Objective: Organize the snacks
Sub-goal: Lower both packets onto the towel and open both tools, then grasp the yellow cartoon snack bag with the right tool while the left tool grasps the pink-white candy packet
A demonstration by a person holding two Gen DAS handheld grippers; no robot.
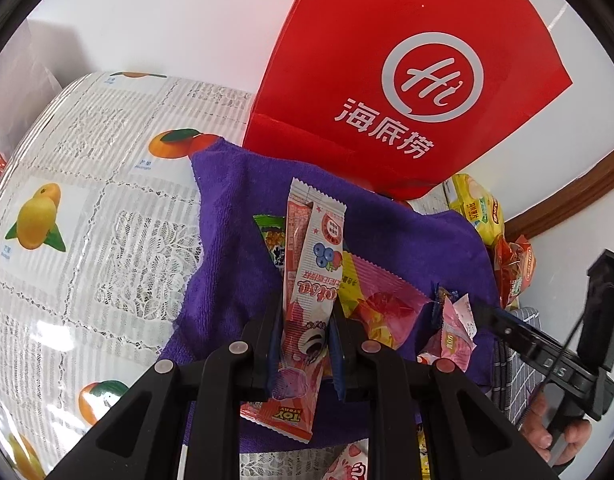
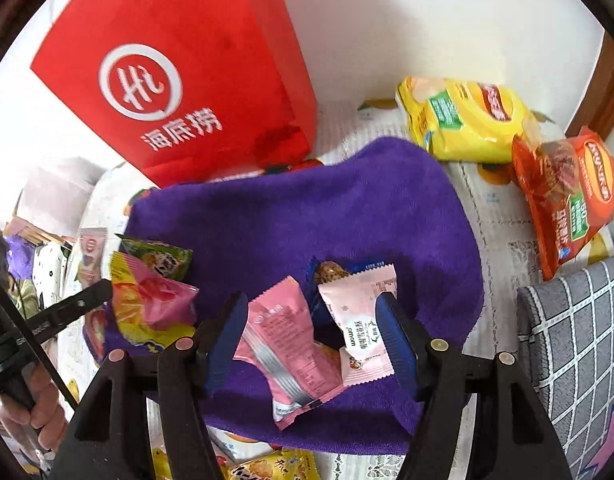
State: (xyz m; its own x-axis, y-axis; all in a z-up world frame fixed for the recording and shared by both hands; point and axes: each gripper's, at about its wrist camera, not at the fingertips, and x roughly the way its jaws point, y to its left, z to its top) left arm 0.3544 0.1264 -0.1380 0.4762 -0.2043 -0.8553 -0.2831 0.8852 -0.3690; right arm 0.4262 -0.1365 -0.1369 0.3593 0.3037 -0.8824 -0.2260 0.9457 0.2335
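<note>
My left gripper (image 1: 305, 300) is shut on a long pink-and-white Toy Story candy packet (image 1: 313, 248), held upright above the purple towel (image 1: 235, 216). A pink-and-yellow packet (image 1: 381, 304) and a green packet (image 1: 271, 236) lie on the towel behind it. My right gripper (image 2: 313, 304) is open over the purple towel (image 2: 347, 200), its jaws on either side of two pink snack packets (image 2: 287, 344) (image 2: 361, 320); a blue-wrapped cookie (image 2: 331, 272) lies just beyond them. A red paper bag (image 2: 175, 76) stands at the towel's far edge and also shows in the left wrist view (image 1: 387, 80).
A yellow noodle pack (image 2: 463, 120) and an orange noodle pack (image 2: 567, 196) lie at the right by the wall. A grey checked cushion (image 2: 579, 344) is at the right edge. The table has a fruit-print lace cloth (image 1: 87, 220). More snacks (image 2: 275, 466) lie at the towel's near edge.
</note>
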